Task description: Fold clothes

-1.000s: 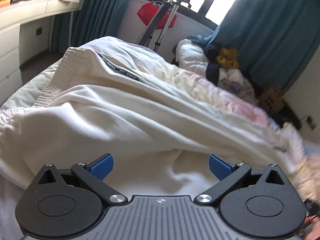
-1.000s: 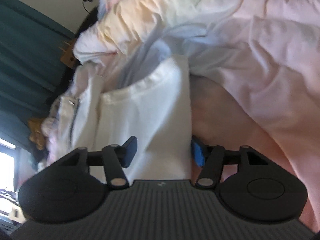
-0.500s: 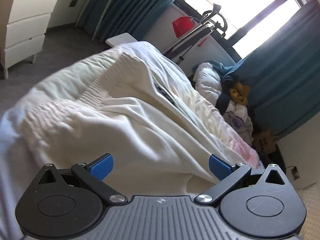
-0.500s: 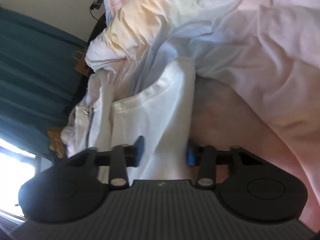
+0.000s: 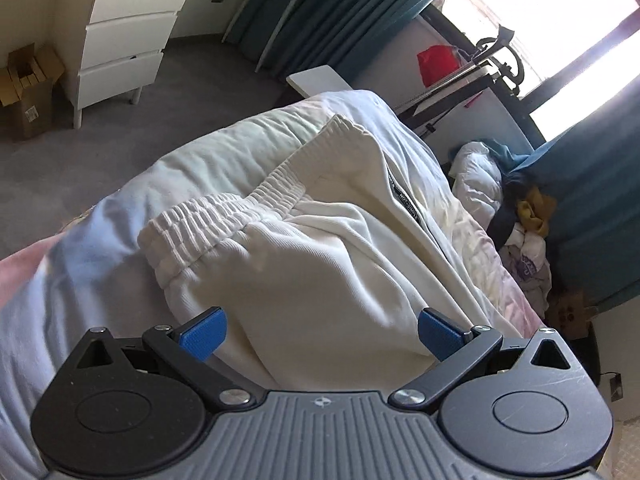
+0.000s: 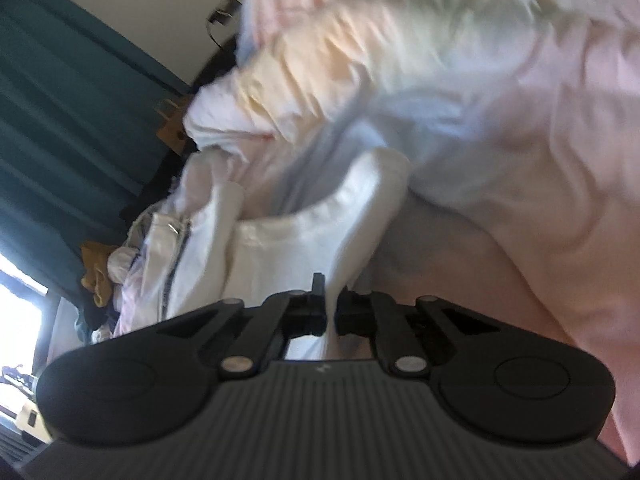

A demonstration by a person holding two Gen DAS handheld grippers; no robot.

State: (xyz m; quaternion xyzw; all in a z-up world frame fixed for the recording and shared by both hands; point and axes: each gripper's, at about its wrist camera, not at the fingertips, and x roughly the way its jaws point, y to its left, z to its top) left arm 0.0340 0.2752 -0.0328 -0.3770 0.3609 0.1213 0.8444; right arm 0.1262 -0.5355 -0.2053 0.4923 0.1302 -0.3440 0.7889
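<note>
Pinching the cream garment (image 6: 320, 240) at one edge, right gripper (image 6: 330, 312) jaws nearly closed on cloth; left gripper (image 5: 318, 330) gapes wide over it on the bed (image 5: 208, 152). Grip both layers before lifting.

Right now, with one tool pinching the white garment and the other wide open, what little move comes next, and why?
Probably close the left tool on the white garment. Its blue pads stand wide apart with cloth bunched between them, while the right tool already pinches an edge of that garment. Folding likely needs both ends held.
</note>
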